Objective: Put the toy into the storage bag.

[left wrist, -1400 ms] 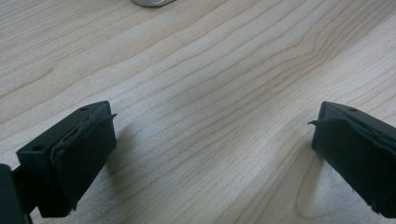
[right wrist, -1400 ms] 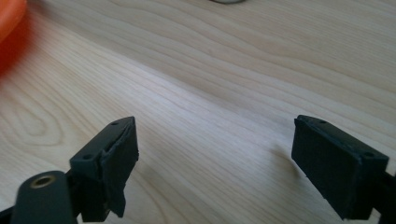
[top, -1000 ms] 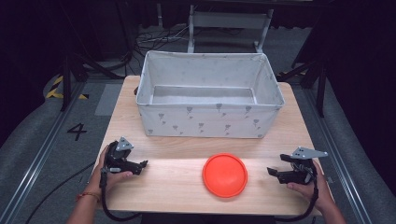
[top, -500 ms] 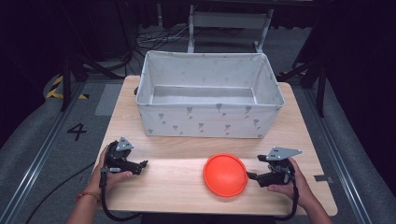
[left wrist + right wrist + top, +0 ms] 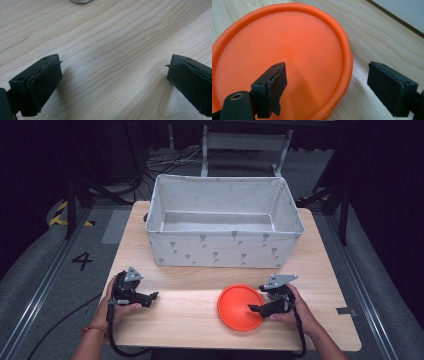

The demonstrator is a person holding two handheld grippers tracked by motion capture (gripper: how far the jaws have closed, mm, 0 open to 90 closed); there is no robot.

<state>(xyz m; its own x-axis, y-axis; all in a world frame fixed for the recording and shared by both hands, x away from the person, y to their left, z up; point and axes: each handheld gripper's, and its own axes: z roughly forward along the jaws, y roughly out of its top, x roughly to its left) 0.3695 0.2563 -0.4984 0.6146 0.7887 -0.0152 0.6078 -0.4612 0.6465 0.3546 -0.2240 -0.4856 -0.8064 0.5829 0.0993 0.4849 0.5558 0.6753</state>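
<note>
Orange disc (image 5: 279, 60), round, smooth, raised rolled rim, lies flat; right tool (image 5: 332, 85) open, one jaw over it, rim between jaws.

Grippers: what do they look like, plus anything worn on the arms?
Both are black handheld units with a grey three-cornered plate on top and a black cable trailing back. The left gripper and right gripper have blocky black jaws with dark pads. Forearms are bare; a thin red-orange band circles the left wrist.
</note>
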